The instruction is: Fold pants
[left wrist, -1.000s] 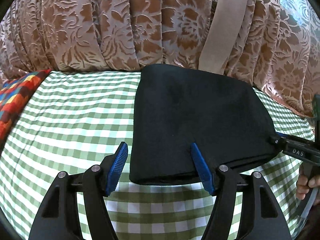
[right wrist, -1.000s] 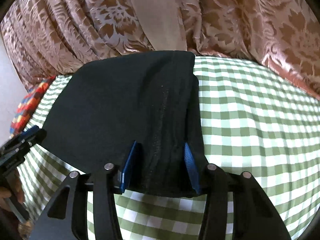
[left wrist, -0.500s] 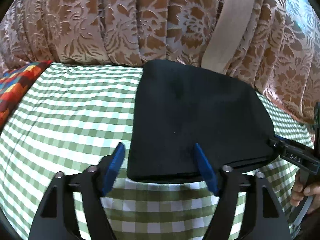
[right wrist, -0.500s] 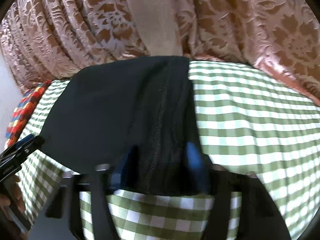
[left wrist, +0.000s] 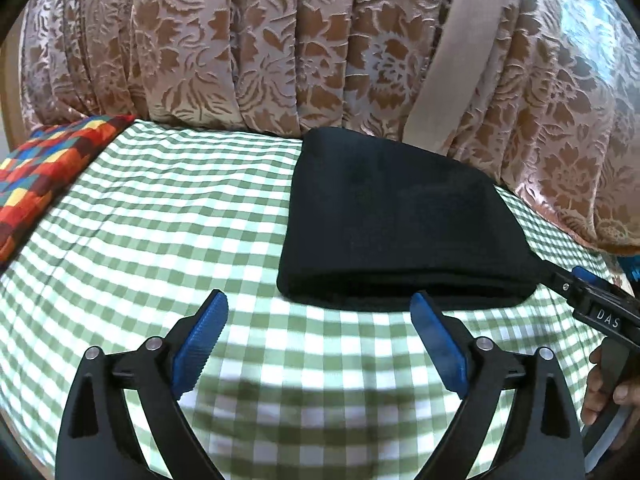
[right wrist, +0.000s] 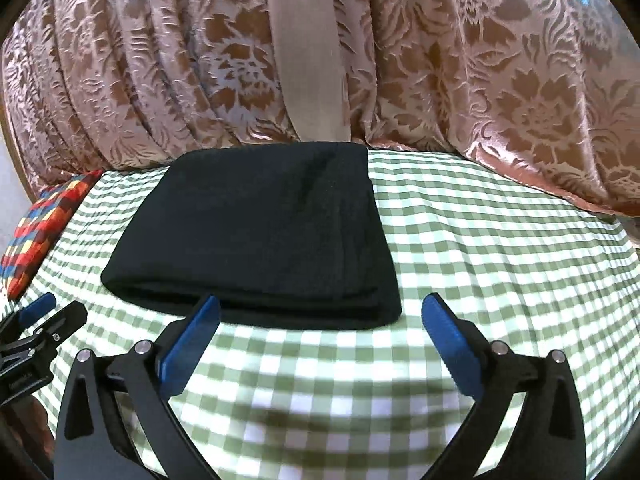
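The black pants (left wrist: 396, 216) lie folded in a compact stack on the green checked cloth (left wrist: 168, 216), centre-right in the left wrist view. The left gripper (left wrist: 320, 320) hangs just below them, jaws wide apart, empty. Only the right wrist view shows the stacked layers at the near edge; the right gripper (right wrist: 320, 316) also gapes, seemingly clear of the fabric.

- We've got bright daylight, and the curtain (left wrist: 280, 48) glows from behind.
- Glare whitens the checked cloth (left wrist: 160, 208) in both views.
- Near squares under the tongs smear soft; farther ones look sharper.
- The black pants (right wrist: 260, 232) swallow detail, with a thin shadow along their near edge.
- Fisheye bends the edges, and the corners go black.
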Tool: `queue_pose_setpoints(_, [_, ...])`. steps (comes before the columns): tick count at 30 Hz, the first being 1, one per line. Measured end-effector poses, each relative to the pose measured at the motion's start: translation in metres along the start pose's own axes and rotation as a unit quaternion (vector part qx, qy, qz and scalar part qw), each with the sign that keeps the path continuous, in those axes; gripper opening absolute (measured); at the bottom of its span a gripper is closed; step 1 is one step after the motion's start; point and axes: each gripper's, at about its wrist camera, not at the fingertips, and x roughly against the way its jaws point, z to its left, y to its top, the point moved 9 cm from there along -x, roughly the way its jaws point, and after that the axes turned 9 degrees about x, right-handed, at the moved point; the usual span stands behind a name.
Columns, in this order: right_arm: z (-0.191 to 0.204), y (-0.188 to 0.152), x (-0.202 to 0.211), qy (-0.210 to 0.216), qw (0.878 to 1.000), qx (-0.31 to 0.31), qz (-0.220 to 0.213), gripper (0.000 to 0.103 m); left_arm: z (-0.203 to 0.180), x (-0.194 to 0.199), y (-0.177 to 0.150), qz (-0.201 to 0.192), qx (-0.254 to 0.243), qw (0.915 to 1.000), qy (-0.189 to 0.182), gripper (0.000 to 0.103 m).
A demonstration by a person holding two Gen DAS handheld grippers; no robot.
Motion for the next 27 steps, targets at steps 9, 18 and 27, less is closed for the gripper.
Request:
queue_pose_setpoints(9, [0.011,-0.015,0.023,-0.012,1.000,-0.011,-0.012,0.101,-0.016,0.032,-0.013,-0.023,-0.029,0.9992,0.011,0.099])
queue_pose_setpoints(18, [0.009,-0.015,0.039,-0.027,0.999,-0.006,-0.036,0.101,-0.021,0.044,-0.010,-0.031,-0.023,0.9991,0.019,0.099])
queue_pose_setpoints(27, [0.011,-0.019,0.039,-0.025,0.999,-0.004,-0.032,0.101,-0.015,0.055,-0.003,-0.059,-0.025,0.9967,0.050,0.099])
